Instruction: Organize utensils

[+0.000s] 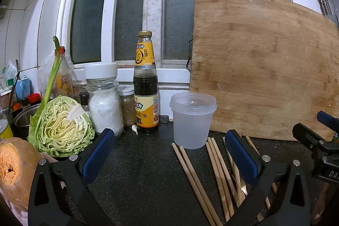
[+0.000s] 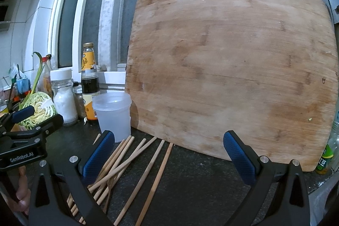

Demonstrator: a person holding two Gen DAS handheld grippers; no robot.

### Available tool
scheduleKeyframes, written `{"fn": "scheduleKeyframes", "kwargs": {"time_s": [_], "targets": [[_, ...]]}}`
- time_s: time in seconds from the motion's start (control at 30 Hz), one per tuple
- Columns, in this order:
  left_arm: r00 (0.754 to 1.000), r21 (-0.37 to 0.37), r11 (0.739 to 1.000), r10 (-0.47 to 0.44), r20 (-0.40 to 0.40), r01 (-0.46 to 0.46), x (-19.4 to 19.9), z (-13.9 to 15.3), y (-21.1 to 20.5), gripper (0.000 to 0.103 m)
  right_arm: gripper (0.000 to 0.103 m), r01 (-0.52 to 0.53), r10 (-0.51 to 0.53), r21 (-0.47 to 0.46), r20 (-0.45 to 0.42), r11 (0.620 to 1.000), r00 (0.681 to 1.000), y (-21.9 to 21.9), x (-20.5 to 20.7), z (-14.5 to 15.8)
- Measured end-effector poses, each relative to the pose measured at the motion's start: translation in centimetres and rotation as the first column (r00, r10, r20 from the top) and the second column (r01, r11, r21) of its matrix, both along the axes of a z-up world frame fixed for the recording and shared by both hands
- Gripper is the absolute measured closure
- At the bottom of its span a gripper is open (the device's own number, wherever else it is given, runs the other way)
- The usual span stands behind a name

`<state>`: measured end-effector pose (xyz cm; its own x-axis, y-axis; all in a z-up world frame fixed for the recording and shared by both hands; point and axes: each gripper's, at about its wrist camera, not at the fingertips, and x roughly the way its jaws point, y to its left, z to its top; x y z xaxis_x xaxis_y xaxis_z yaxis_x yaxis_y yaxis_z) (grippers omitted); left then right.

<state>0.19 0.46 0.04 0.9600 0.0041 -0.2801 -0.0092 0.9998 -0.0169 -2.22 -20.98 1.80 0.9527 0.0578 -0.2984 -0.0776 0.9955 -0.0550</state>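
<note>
Left gripper (image 1: 169,151) found wide apart, holding nothing, above the dark counter (image 1: 144,173). Right gripper (image 2: 169,151) likewise spread wide and unloaded. Wooden chopsticks (image 2: 131,164) noted loose and partly crossed on the counter, just in front of the translucent plastic cup (image 2: 113,115). Cup seen upright beside the cutting board (image 2: 233,73), which leaned at the counter's back edge against the window. Sauce bottle (image 1: 146,86), salt jar (image 1: 103,99) and cut cabbage (image 1: 61,126) recorded toward the back left of the counter.
</note>
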Motion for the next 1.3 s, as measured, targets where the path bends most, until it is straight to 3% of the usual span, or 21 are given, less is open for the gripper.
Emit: {"fn": "scheduleKeyframes", "kwargs": {"time_s": [1.3], "targets": [[1.0, 0.0, 1.0, 0.002, 0.003, -0.002, -0.05, -0.05, -0.11, 0.0, 0.0, 0.003, -0.003, 0.002, 0.001, 1.0, 1.0, 0.0, 0.02, 0.04]]}}
